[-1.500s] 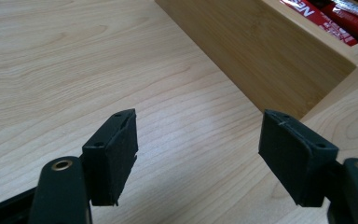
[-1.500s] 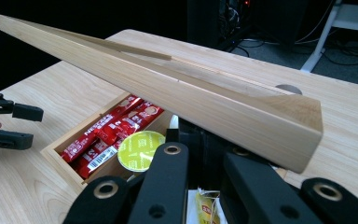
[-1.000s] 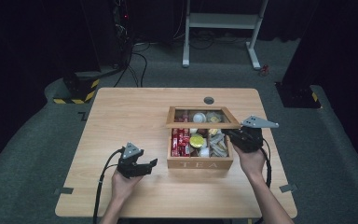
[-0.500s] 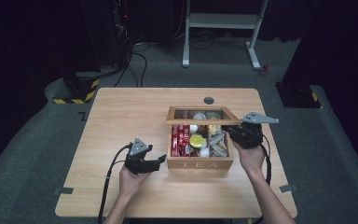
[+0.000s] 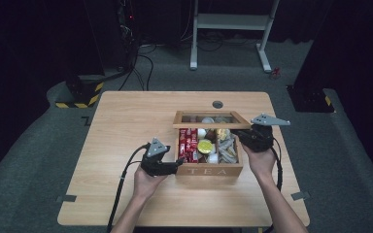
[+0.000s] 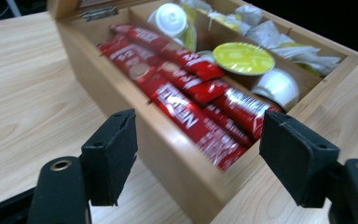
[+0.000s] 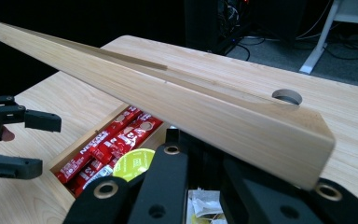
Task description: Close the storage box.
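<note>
The wooden tea box (image 5: 209, 170) sat near the middle of the surface (image 5: 126, 121), its left compartment packed with red sachets (image 6: 186, 100), the others holding a yellow-topped pod (image 6: 243, 58), white pods (image 6: 170, 16) and pale wrapped bags (image 6: 279, 35). Its glass-paned lid (image 7: 168, 93) stood raised, gripped at the box's right edge by the closed right claw (image 5: 245, 137). The left claw (image 6: 196, 158) hung open at the box's front-left corner, touching nothing.
</note>
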